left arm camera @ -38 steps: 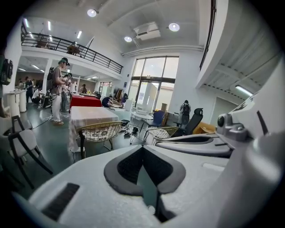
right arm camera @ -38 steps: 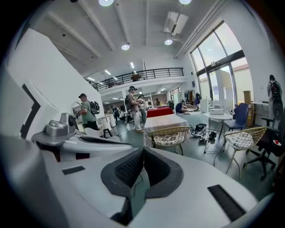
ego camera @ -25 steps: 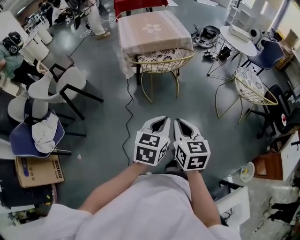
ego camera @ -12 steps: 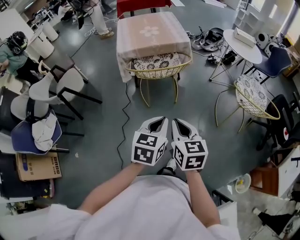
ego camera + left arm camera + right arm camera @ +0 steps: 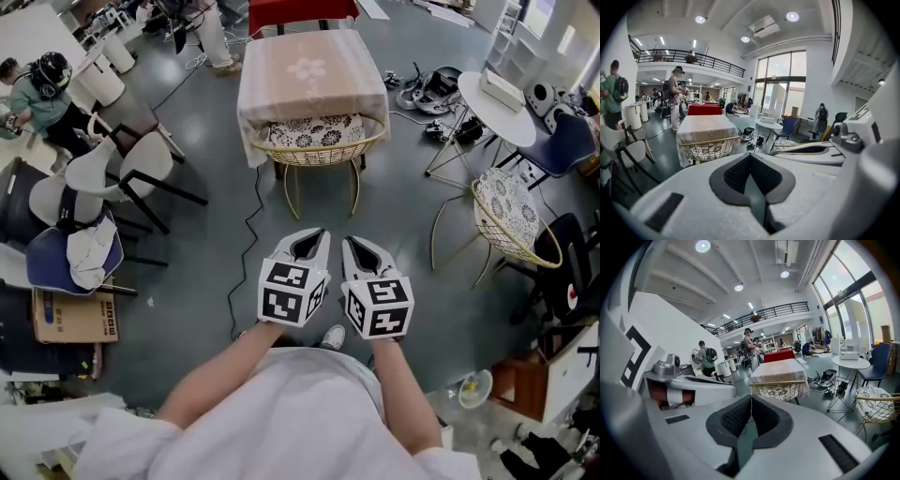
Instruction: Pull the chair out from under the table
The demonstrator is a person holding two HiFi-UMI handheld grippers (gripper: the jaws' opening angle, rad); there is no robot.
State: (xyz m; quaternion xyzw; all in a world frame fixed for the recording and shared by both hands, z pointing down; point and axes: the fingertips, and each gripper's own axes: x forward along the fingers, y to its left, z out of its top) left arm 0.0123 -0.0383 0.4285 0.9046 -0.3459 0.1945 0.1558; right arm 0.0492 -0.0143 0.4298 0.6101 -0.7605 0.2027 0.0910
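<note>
A gold wire chair (image 5: 317, 141) with a patterned cushion is tucked under the near side of a square table with a pink cloth (image 5: 309, 70). My left gripper (image 5: 307, 242) and right gripper (image 5: 361, 248) are held side by side over the grey floor, well short of the chair and pointing at it. Both are shut with nothing between the pads. The left gripper view shows the chair (image 5: 711, 147) beyond the shut left gripper (image 5: 750, 157). In the right gripper view the chair (image 5: 778, 390) stands straight beyond the shut right gripper (image 5: 751, 401).
A black cable (image 5: 248, 225) runs across the floor left of the chair. A second gold wire chair (image 5: 511, 202) and a round white table (image 5: 497, 94) stand at the right. White chairs (image 5: 122, 169), a blue chair (image 5: 75, 258) and a cardboard box (image 5: 70, 319) crowd the left.
Both grippers, still shut and side by side, have moved forward toward the table. The chair and table now sit a little closer in the head view.
</note>
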